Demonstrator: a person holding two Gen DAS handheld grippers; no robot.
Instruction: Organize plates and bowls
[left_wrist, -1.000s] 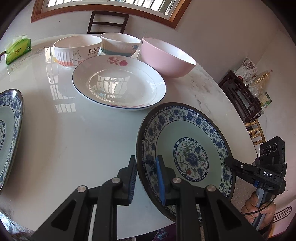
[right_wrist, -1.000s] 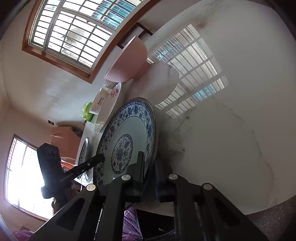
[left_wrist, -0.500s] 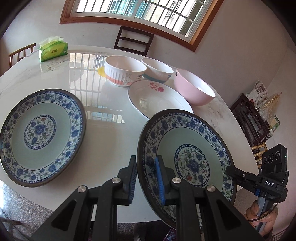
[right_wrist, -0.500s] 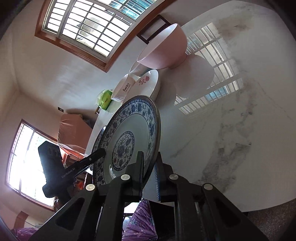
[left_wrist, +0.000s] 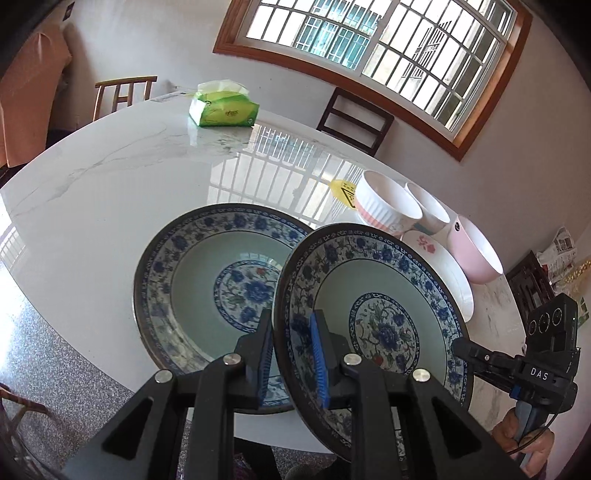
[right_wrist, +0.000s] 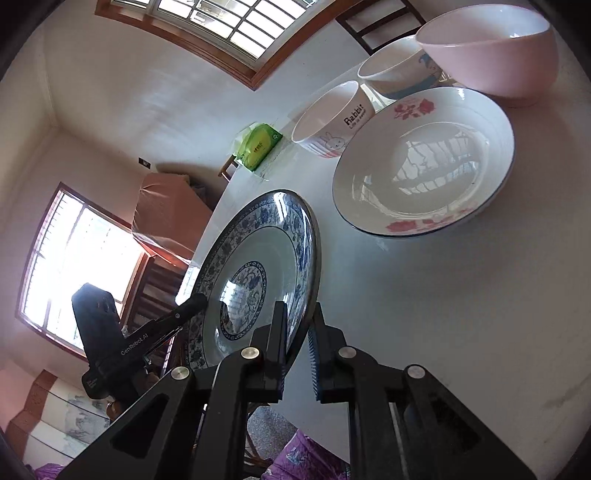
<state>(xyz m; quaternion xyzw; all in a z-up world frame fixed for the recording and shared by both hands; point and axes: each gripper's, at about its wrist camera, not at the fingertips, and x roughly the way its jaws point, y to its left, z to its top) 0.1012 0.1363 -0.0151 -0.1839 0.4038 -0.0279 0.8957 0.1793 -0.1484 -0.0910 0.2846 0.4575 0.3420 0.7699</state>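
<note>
A blue-and-white floral plate (left_wrist: 373, 317) is carried clear of the marble table (left_wrist: 110, 184) by both tools at once: its near rim is pinched between the blue pads of the left gripper (left_wrist: 291, 354), and the opposite rim is pinched by the right gripper (right_wrist: 297, 341), whose dark finger is seen touching the plate's edge in the left wrist view. A two-sided hold is judged sensible for a wide, heavy, glazed plate that could slip or twist from a single pinch. The plate is held tilted and overlaps a matching blue-and-white plate (left_wrist: 207, 288) lying flat on the table just to its left; stacking onto that twin is judged the likely aim. To the right, a white rose-patterned plate (right_wrist: 424, 162) rests on the table, with a rabbit-printed bowl (right_wrist: 328, 122), a white bowl (right_wrist: 399, 70) and a pink bowl (right_wrist: 491, 48) grouped closely behind it. A green tissue pack (left_wrist: 223, 109) sits well apart at the far edge. Nothing is seen between the two matching plates, though fingers under the rim would be trapped if the plate were set down flat.
</note>
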